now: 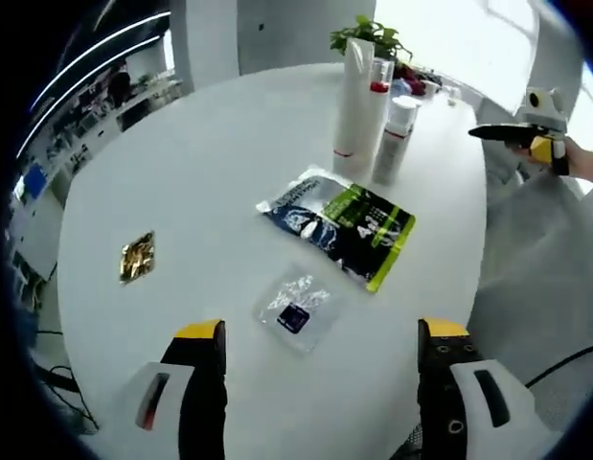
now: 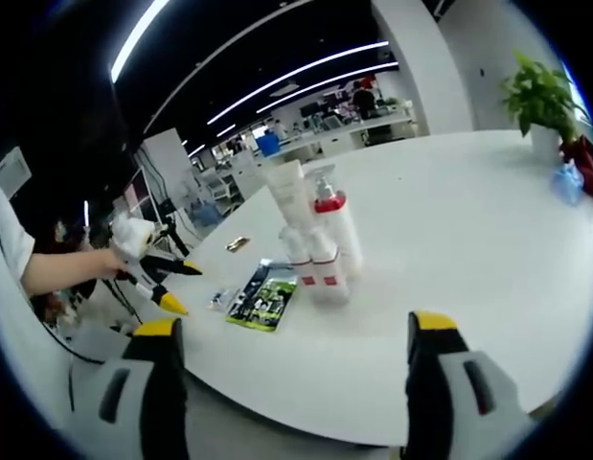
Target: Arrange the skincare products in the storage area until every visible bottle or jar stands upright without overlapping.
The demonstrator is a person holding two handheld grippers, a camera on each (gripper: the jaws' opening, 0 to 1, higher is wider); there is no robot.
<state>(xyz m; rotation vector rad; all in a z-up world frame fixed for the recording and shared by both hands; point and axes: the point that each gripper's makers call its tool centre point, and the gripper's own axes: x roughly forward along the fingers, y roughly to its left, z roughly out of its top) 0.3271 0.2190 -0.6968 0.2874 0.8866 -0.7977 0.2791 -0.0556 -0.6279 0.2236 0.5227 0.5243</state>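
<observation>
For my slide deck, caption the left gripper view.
Open left gripper over white table; skincare bottles upright beyond flat sachets.

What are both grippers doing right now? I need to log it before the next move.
Left gripper: open, holding nothing, above the white table.
Right gripper: open, holding nothing, off the table's edge.

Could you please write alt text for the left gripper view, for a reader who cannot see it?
Open left tongs hover over a round white table, above a small clear packet and a dark green-edged pouch. Upright white bottles stand beyond, and a gold packet lies to the left.
</observation>
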